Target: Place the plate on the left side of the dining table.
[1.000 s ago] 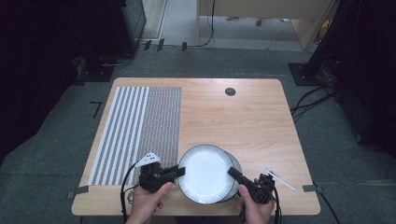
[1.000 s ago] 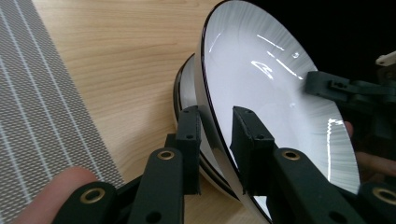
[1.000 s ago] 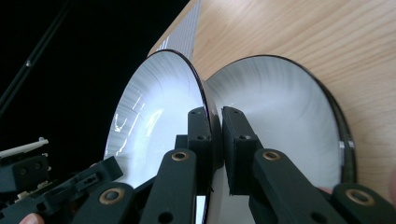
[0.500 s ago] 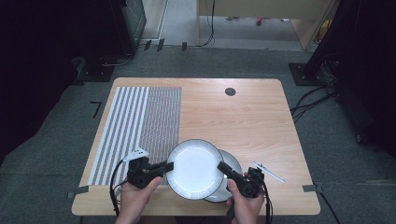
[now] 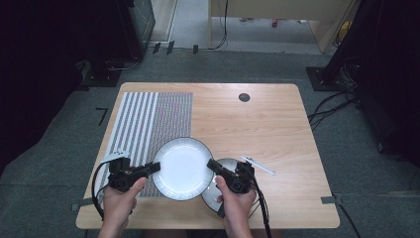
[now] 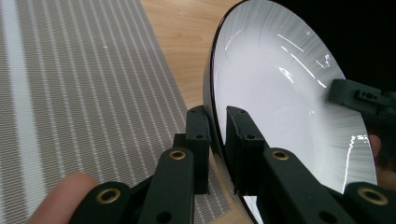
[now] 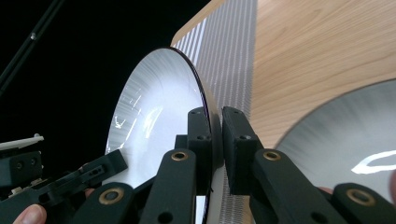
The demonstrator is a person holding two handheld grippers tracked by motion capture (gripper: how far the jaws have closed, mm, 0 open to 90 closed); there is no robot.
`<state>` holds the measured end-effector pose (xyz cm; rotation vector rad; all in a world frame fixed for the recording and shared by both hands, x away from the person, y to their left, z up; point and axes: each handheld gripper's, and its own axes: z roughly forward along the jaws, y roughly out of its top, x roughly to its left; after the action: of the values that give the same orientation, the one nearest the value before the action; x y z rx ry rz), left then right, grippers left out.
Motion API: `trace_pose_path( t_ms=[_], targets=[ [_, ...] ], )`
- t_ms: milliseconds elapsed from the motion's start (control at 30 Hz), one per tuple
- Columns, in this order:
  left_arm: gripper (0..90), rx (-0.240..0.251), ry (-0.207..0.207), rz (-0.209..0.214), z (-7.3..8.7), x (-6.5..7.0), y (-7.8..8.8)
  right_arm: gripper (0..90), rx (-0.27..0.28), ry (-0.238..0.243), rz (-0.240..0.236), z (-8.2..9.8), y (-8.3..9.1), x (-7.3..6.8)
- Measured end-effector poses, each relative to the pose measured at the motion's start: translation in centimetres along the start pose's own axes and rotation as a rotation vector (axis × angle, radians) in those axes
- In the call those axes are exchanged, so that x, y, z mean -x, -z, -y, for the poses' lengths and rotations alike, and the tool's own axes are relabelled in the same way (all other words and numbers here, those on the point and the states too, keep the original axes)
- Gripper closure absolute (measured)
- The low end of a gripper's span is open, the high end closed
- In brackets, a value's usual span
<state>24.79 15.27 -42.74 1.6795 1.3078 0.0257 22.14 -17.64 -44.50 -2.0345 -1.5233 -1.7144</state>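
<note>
White and dark-rimmed, the upper plate hangs above the desk near its front edge, pinched from both sides as I hold it. At far left, the striped placemat runs along the desk's left edge. My left hand comes in over the front edge with the left gripper; in the left gripper view its jaws are closed on the plate's left rim, one jaw on each face. On the plate's right rim, the right gripper, held by my right hand, clamps the edge the same way, as the right gripper view shows. Beneath and just right of the raised plate, a second plate lies flat on the wood near the front edge, partly covered by my right hand. Just beside it to the right lies a white pen. Well apart, near the back edge, sits a small dark disc.
</note>
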Motion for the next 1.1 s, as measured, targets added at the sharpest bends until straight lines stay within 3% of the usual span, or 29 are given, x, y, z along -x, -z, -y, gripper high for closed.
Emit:
trace_pose_path(
  t_ms=[233, 500, 600, 733, 900, 1100],
  targets=[
    [81.7, 0.019, 0.041, -0.033, -1.0, -2.2, 1.2, 82.7, -0.033, -0.001, -0.001, -0.2, -2.8, -1.8],
    [82.0, 0.021, 0.042, -0.067, -3.7, -4.2, 2.4, 82.7, -0.059, -0.012, -0.021, -1.2, -6.0, -3.6],
    [82.0, 0.019, 0.033, -0.087, -4.7, -4.7, 2.4, 82.6, -0.059, -0.021, -0.019, -1.9, -7.1, -4.2],
    [82.1, 0.021, 0.051, -0.093, -5.9, -6.0, 2.6, 82.3, -0.067, -0.031, -0.013, -2.8, -8.7, -5.0],
    [82.3, 0.021, 0.095, -0.102, -7.0, -8.1, 2.3, 82.0, -0.086, -0.04, -0.003, -3.7, -11.3, -5.8],
    [82.3, 0.009, 0.143, -0.117, -7.7, -11.0, 1.1, 81.7, -0.127, -0.051, 0.016, -4.8, -14.9, -5.7]
  ],
)
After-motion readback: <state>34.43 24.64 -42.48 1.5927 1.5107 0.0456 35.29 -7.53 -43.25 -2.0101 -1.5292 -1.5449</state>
